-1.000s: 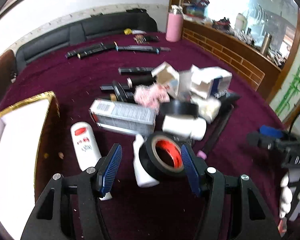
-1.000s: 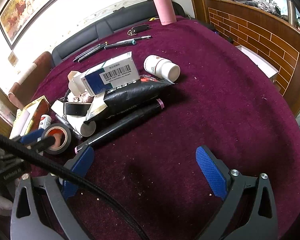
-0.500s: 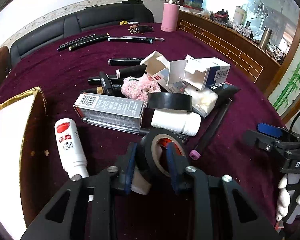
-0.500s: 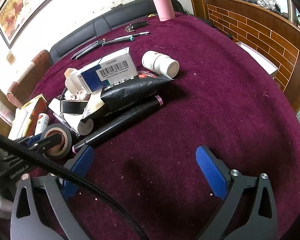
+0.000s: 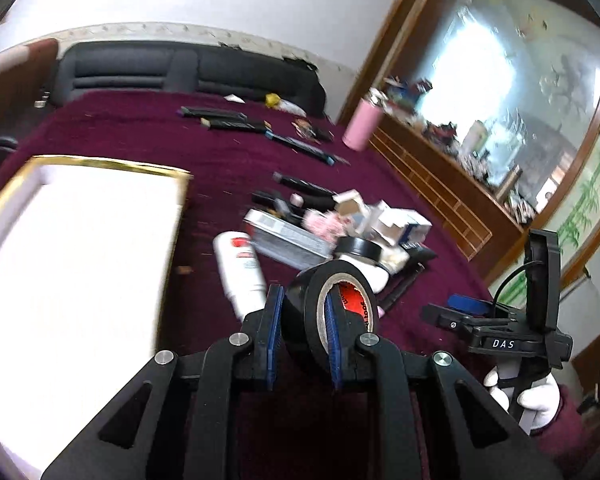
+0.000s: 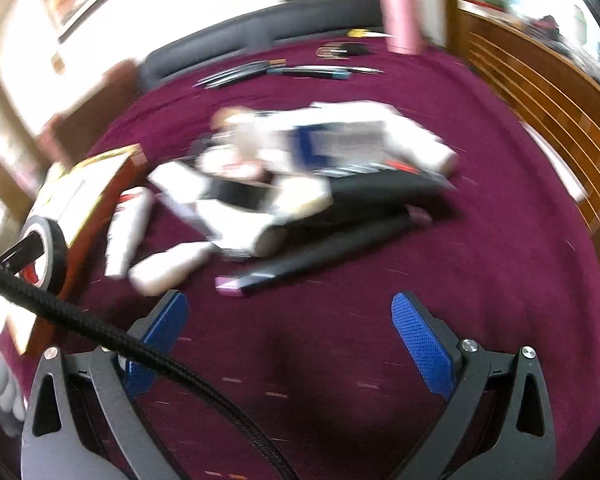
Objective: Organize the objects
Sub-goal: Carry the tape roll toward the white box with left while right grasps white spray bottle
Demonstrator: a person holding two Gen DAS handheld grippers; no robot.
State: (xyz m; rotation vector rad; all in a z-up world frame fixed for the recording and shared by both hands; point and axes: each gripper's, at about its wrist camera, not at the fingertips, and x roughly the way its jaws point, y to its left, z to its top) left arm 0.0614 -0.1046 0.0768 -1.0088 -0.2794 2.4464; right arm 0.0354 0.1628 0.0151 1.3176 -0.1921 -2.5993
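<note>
My left gripper [image 5: 302, 322] has just closed on the glossy black tape roll [image 5: 327, 312]; my right gripper [image 6: 287, 334] gapes empty above velvety maroon cloth [image 6: 500, 248].

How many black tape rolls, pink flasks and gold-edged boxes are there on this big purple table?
Black tape rolls: 2 (one near, one farther back)
Pink flask: 1
Gold-edged box: 1
Total: 4
</note>
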